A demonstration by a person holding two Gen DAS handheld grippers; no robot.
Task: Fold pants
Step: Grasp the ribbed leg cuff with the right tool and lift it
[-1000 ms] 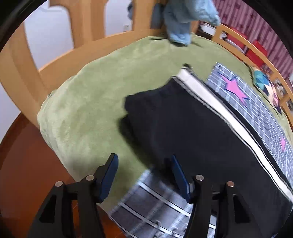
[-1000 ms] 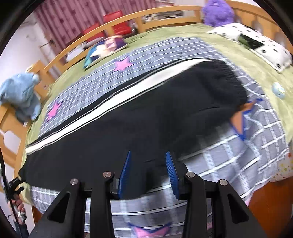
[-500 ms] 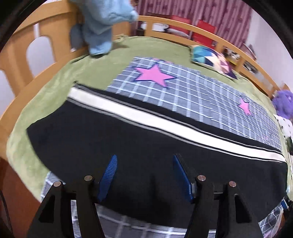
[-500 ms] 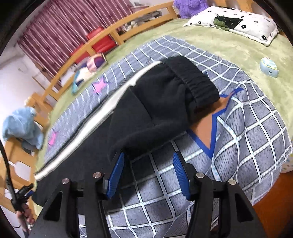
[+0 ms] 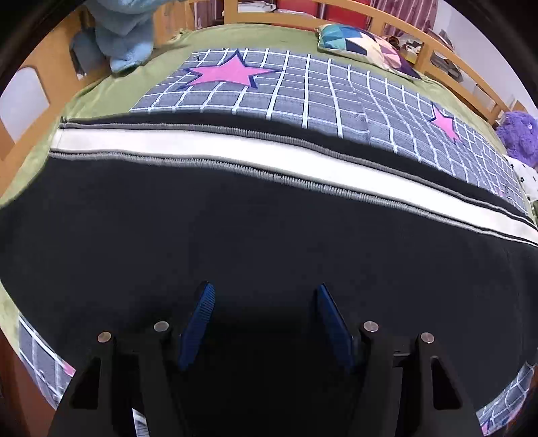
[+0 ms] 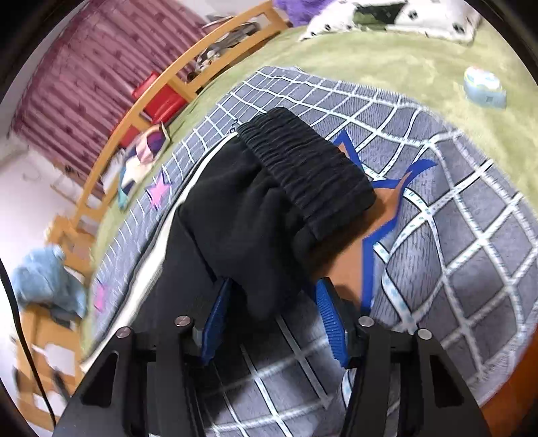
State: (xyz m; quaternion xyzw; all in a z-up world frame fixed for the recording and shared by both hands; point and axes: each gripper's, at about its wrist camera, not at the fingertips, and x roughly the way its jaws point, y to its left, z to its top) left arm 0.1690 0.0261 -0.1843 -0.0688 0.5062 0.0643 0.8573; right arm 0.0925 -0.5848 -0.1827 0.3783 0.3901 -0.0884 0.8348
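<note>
One pair of black pants (image 5: 235, 235) lies stretched along the near part of a bed, on a grey checked blanket (image 5: 336, 90) with pink stars. A white side stripe (image 5: 235, 148) runs along the far edge of the pants, left to right. In the right wrist view the ribbed elastic waistband (image 6: 302, 174) is at the right end of the garment, resting partly over an orange star (image 6: 383, 205) with blue edging.

The left gripper (image 5: 262, 302) hovers over the middle of the black cloth with its blue pads well apart and nothing pinched between them. The right gripper (image 6: 272, 302) also has its jaws apart; they have just been opening. A fold of black cloth below the waistband lies between the pads, but they do not press on it.

No containers show. The near hem of the pants sits close to the near edge of the blanket, with a strip of checks left beyond it. To the right of the waistband the blanket is bare and open.

Under the blanket is a green cover (image 6: 386, 64). A wooden bed rail (image 5: 437, 43) curves round the far side. On the bed lie a blue plush toy (image 5: 127, 30) at far left, a patterned cushion (image 5: 363, 40), a purple plush toy (image 5: 517, 134), a spotted pillow (image 6: 396, 16) and a small pale blue object (image 6: 484, 87). Dark red curtains (image 6: 84, 77) hang behind.
</note>
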